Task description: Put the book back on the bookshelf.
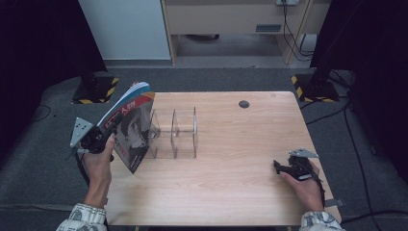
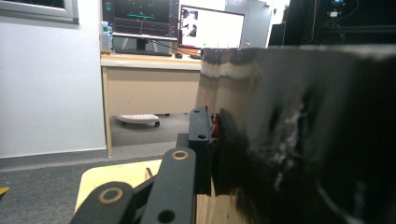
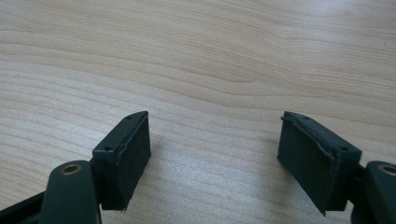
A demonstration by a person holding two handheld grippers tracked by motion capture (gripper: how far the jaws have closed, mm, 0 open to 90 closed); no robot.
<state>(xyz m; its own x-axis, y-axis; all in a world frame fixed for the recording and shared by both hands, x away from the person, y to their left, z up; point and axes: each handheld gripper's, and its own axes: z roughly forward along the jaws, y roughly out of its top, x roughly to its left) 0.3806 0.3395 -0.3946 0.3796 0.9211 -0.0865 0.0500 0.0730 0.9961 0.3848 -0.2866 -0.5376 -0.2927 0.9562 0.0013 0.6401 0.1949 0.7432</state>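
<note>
We hold the magazine (image 1: 131, 129) in our left gripper (image 1: 103, 139), jaws pinched on its near edge (the pad presses flat against the dark cover). It stands tilted, its lower corner on the table (image 1: 231, 183), just beside the clear divider rack (image 1: 174, 132) off to the gripper's right. No slot is filled yet, so the filing seems barely begun. Our right gripper (image 3: 212, 158) rests with jaws spread wide over bare wood, holding nothing.

Magazine (image 1: 129, 126): glossy cover, red-and-black with a portrait, pages fanned at top. Stands tilted, lower corner on the table. Left gripper (image 1: 107, 136) jaws straddle its near edge; contact looks light, hard to confirm.
</note>
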